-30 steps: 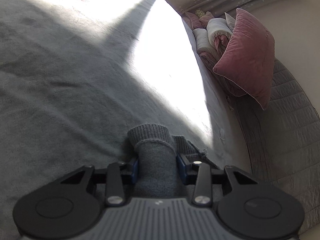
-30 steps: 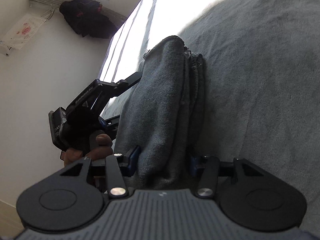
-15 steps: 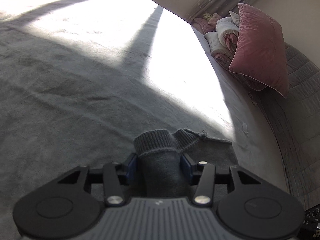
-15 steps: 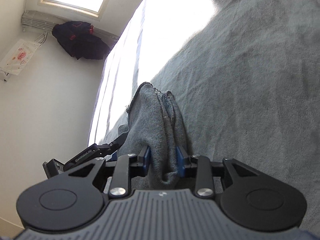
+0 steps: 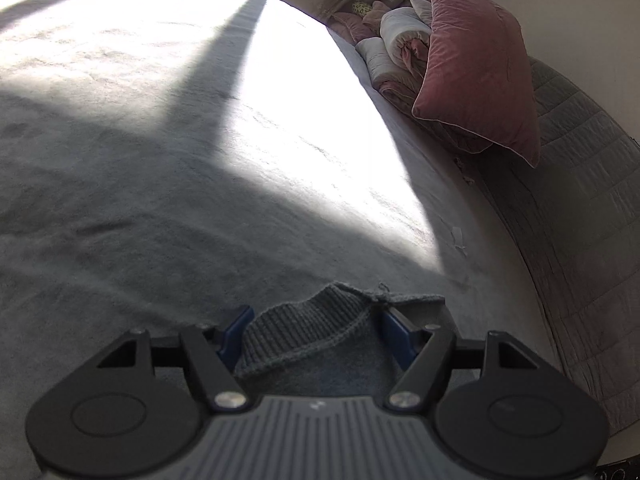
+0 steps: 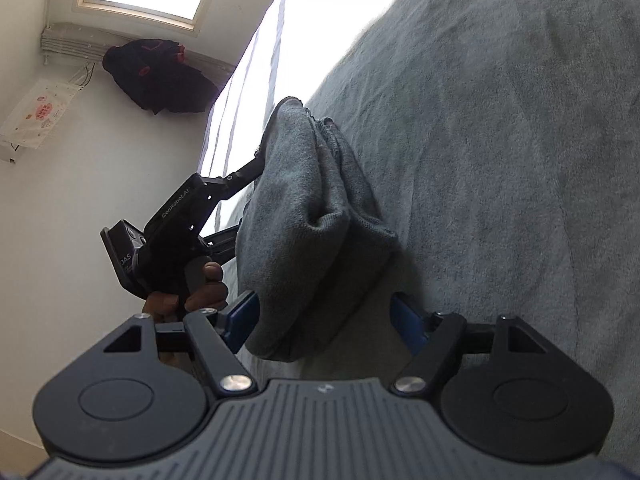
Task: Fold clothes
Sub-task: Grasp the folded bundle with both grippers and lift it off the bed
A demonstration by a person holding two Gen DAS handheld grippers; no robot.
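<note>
A folded grey sweater [image 6: 316, 232] lies on the grey bed cover [image 6: 500, 140], its long axis running from the right gripper [image 6: 324, 320] toward the left gripper [image 5: 316, 330] at centre left; both jaws are opening, releasing it.

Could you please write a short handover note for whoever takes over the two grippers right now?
Left gripper: jaws opening, the ribbed edge of the grey garment lies between the pads, no longer pinched.
Right gripper: jaws opening, the garment's other end between them; the right pad stands clear of the cloth.
The garment lies folded into a narrow bundle on the grey bedspread, near its edge.
Done: this fold looks laid down.
Left: draw both grippers back, check the bundle holds its shape, tidy the loose ribbed edge if needed.
</note>
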